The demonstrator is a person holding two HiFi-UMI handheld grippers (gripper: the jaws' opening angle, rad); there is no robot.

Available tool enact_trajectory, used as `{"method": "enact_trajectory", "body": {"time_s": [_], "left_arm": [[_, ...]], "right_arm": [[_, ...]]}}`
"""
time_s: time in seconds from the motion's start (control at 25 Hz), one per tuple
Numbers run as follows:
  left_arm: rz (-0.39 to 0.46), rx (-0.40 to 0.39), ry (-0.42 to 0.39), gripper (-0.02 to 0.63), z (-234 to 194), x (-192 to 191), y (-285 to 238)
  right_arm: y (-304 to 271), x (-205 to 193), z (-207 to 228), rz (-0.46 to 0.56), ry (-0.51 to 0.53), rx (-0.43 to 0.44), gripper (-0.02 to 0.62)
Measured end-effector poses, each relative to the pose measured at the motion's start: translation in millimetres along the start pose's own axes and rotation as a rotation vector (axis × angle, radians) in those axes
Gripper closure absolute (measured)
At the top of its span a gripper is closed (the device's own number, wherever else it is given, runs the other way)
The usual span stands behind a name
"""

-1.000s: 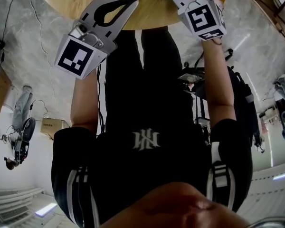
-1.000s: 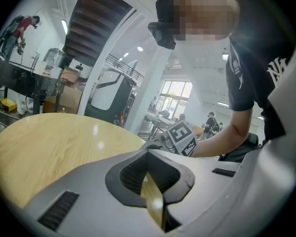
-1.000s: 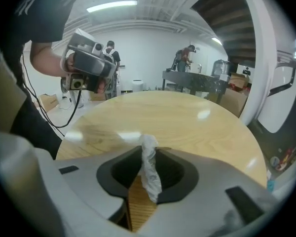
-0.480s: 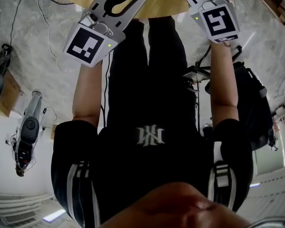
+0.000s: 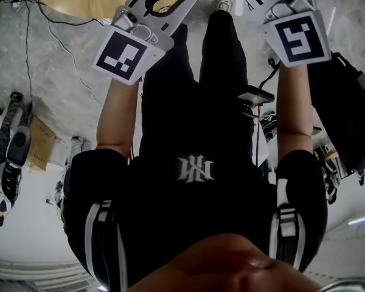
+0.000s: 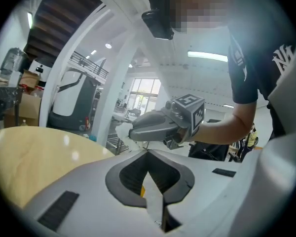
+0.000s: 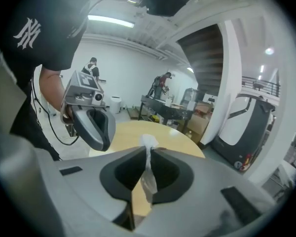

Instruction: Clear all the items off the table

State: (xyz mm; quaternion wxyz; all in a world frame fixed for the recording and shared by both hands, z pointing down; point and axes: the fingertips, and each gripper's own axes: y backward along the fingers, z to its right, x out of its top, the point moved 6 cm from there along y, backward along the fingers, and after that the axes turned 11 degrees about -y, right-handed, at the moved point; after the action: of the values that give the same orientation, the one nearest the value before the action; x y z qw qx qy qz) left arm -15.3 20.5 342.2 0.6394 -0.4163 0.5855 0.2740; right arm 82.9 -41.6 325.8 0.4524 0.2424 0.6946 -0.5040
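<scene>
One white interlocked "NY" monogram [image 5: 194,169] on the person's black T-shirt [image 5: 170,224] is the only legible lettering. Right gripper [image 7: 149,151]: jaws almost together, pinching a white crumpled thin scrap [image 7: 149,142]. It pokes past the tips and trails back between them, held in the air with the round pale wooden table [image 7: 133,130] beyond. Left gripper [image 6: 147,153]: jaws fully closed, nothing identifiable held.

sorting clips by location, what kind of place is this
Probably a big workshop or lab hall: strip lights overhead, a mezzanine rail, and people at a workbench beside boxes.
</scene>
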Motion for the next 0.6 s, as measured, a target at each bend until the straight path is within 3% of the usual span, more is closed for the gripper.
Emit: {"method": "enact_trajectory", "body": {"time_s": [0.12,0.24,0.4,0.48,0.6], "left_arm": [[-0.034,-0.079,-0.034,0.594,35.9,7.5,-54.0],[-0.068,-0.145,-0.015,0.594,66.5,25.9,-118.6],[-0.101,-0.154,0.026,0.594,82.2,34.8,-202.5],[-0.119,-0.156,0.032,0.594,99.0,11.9,-234.0],[-0.146,-0.177,0.019,0.594,122.8,-54.5,-269.7]], "right_arm": [[62.0,-34.5,39.9,-0.036,-0.035,-0.103,0.565],[131.6,-68.0,102.3,-0.058,-0.082,-0.182,0.565],[193.7,-126.9,180.8,-0.100,-0.091,-0.221,0.565],[205.2,-176.9,193.9,-0.099,-0.110,-0.212,0.565],[191.4,-262.3,196.6,-0.103,-0.139,-0.179,0.565]]}}
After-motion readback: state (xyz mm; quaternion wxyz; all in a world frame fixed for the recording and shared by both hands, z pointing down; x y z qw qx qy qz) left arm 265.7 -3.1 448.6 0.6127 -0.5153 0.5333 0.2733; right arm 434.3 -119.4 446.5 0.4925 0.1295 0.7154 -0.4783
